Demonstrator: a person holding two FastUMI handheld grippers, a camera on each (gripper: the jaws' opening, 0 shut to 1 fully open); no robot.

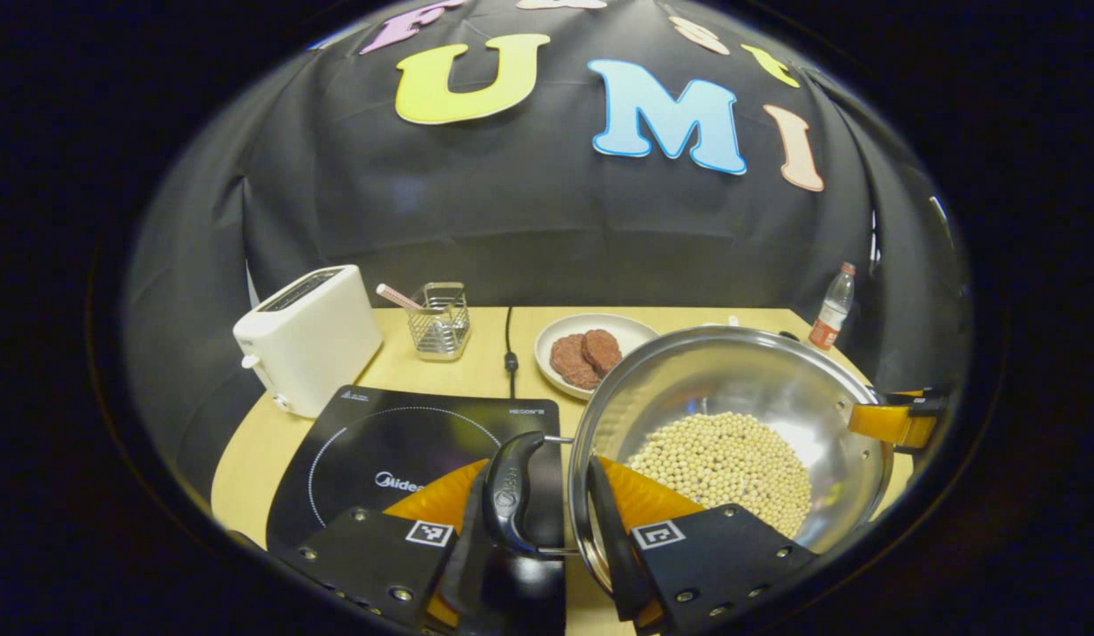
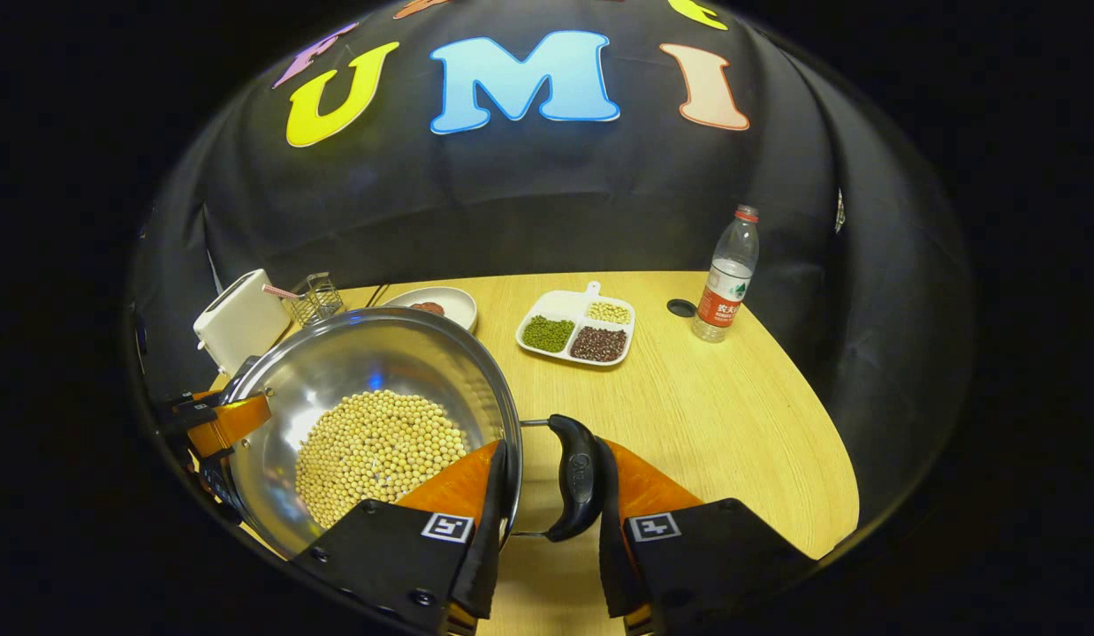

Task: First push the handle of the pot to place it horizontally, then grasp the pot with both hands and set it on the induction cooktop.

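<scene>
I have the pot held between both grippers, tilted a little and seemingly raised off the bench, though I cannot tell for sure that its base is clear. It carries a heap of pale soybeans. In the left gripper view, my left gripper has its jaws pinching the pot's left side: 1 finger sits against the black handle and the other lies along the steel rim. The handle lies level, sticking out sideways. The induction cooktop is just beside the pot, under that handle, with the white toaster and a wire basket behind it. A plate of 2 brown patties sits farther back.

In the right gripper view, my right gripper grips the opposite side the same way, jaws closed across the rim and the other black handle. Across the pot I see the far gripper's orange finger at the rim. A divided tray of beans and a water bottle stand well apart on the bench.
</scene>
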